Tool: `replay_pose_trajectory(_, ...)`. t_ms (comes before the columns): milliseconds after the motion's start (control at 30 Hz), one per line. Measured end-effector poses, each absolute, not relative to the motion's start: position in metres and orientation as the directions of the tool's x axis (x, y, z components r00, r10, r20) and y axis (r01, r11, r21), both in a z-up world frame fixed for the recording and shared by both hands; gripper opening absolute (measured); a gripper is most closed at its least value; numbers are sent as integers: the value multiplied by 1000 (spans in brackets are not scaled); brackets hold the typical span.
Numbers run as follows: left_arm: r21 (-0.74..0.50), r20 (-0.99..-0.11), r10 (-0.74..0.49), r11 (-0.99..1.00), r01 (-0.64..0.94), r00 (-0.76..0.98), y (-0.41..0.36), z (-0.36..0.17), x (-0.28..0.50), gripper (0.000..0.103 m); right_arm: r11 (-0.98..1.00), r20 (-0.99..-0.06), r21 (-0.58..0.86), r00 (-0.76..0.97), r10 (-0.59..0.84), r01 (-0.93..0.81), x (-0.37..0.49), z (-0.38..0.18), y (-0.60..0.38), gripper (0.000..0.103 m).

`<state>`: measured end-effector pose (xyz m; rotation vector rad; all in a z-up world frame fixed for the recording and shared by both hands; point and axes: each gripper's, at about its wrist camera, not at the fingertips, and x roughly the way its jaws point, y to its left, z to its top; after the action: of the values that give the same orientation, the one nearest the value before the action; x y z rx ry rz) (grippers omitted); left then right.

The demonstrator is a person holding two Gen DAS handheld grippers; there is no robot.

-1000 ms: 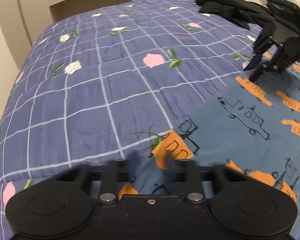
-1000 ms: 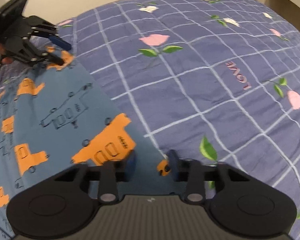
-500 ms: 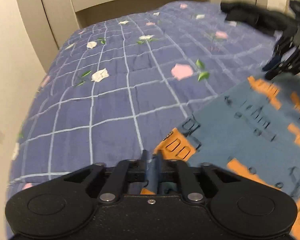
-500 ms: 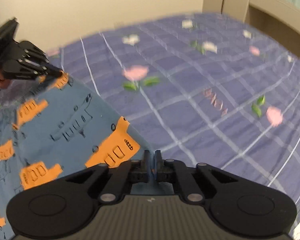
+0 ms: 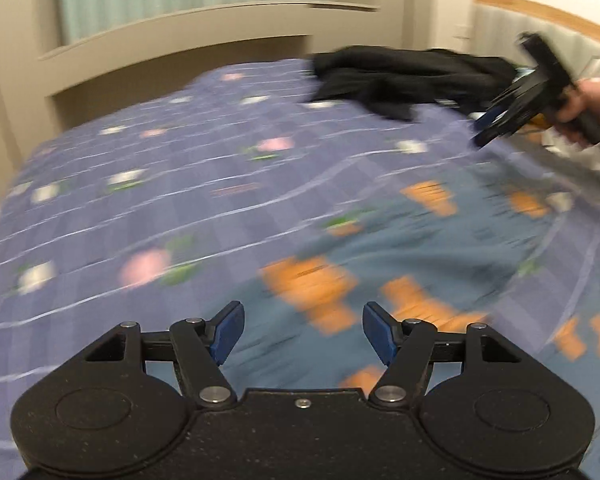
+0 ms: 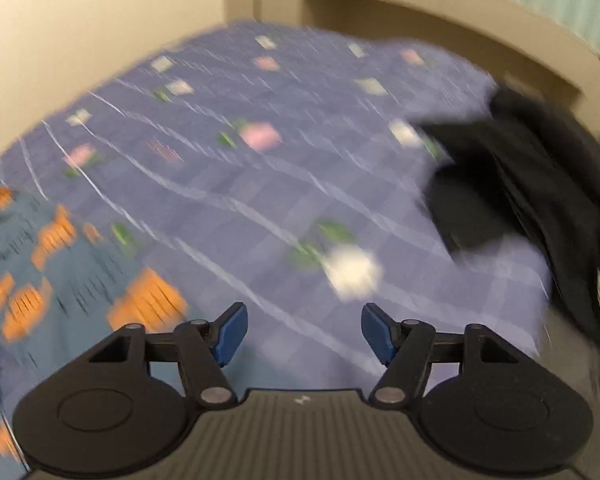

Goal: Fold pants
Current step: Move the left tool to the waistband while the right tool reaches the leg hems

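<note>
Though both views are smeared by motion, the bed quilt (image 5: 148, 208), purple with a pale grid and pink and white flowers, serves as the landmark. On it, toward its near edge, lie the pants (image 5: 400, 264), blue-grey cloth printed with orange vehicles, spread flat with one soft ridge running through them; in the right wrist view they (image 6: 40, 280) lie at the quilt's near left. Thin, limp, light fabric by the look of it: likely to drape and sag from any pinch, to wrinkle readily, not slippery, not fragile. Best hold, I judge, is a corner or hem edge, one gripper at each end of the same edge, so the panel lifts evenly. Long axis cannot be fixed; the garment runs out of frame, and which end is waist cannot be told. A black garment (image 5: 404, 76) lies heaped at the quilt's far side, well apart from the pants. Left gripper (image 5: 303, 334): jaws have just been opening, now wide, nothing between them, above the pants. Right gripper (image 6: 302, 332): likewise just opened, wide, empty, above bare quilt beside the pants.
</note>
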<state>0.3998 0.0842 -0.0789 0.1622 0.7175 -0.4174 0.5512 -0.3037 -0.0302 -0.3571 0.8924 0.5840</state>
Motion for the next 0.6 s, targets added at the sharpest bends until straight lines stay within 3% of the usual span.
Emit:
replay_pose_trajectory(167, -54, -693, -418, 842, 537, 587, 1, -98, 416, 68, 821, -852, 69, 395, 344, -567, 548, -69, -354, 56)
replay_pose_trajectory(267, -69, -720, -424, 831, 551, 550, -27, -115, 421, 68, 805, -828, 194, 347, 441, -561, 546, -85, -367, 35)
replay_pose_trajectory(300, -74, -728, -421, 833, 548, 541, -32, -120, 424, 68, 787, -814, 208, 343, 468, -580, 544, -86, -367, 14)
replay_pose_trajectory(333, -87, -733, -423, 835, 543, 532, -35, -124, 429, 68, 767, -803, 206, 343, 488, -608, 540, -87, -364, 11)
replay_pose_trajectory(533, -158, -729, -474, 819, 552, 495, -58, -125, 433, 69, 796, -740, 122, 480, 471, -593, 542, -58, -379, 9)
replay_pose_trajectory(600, -137, -733, -460, 821, 555, 501, -68, -128, 435, 71, 804, -777, 105, 457, 434, -586, 547, -59, -375, 9)
